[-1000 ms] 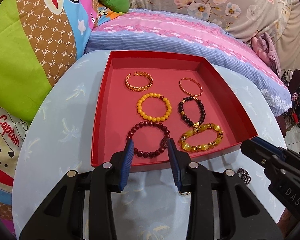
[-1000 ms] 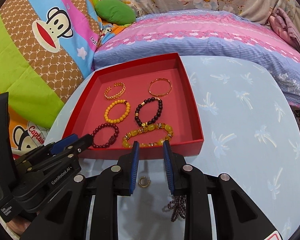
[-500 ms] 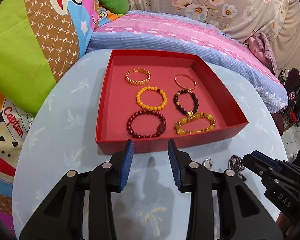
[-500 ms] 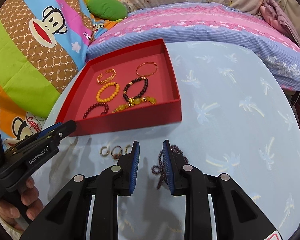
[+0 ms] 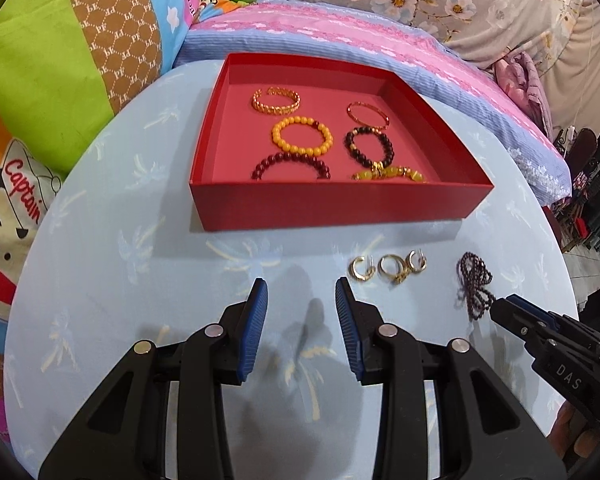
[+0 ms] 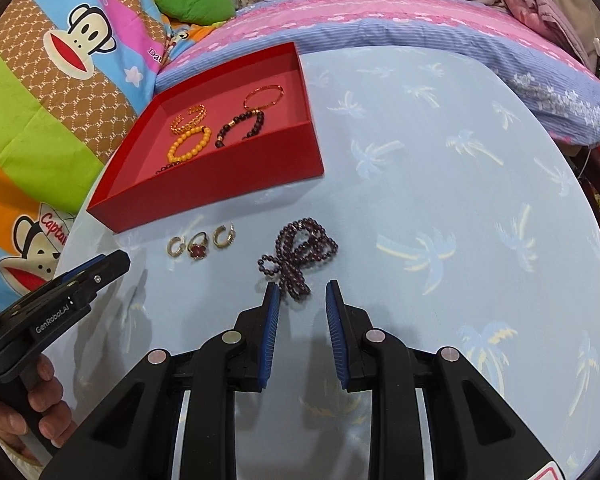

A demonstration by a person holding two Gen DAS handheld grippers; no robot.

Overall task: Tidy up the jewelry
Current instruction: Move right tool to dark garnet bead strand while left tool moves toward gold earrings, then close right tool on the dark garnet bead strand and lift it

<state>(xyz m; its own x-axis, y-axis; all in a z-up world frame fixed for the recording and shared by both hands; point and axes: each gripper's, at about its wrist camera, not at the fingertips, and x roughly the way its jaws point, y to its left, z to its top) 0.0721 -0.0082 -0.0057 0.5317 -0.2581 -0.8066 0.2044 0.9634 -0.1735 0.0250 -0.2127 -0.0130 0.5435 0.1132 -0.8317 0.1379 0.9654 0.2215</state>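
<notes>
1. Left gripper: jaws apart, nothing between them, over bare tablecloth.
2. Right gripper: jaws apart, empty; seen in the left view as a dark tip low at the right.
3. Ahead of the left gripper: red tray, near wall facing the fingers, well apart from them.
4. Inside the tray, two columns: gold cuff, yellow beads, dark red beads at left; thin bangle, black beads, yellow-green beads at right, the last two partly hidden by the near wall.
5. Just ahead and right of the left gripper's right finger: three gold rings in a row on the cloth, between gripper and tray, close together.
6. Directly ahead of the right gripper: purple bead strand, bunched in loops, its near end just beside the left fingertip; contact unclear.
7. Ahead-left of the right gripper: rings, then tray beyond.
</notes>
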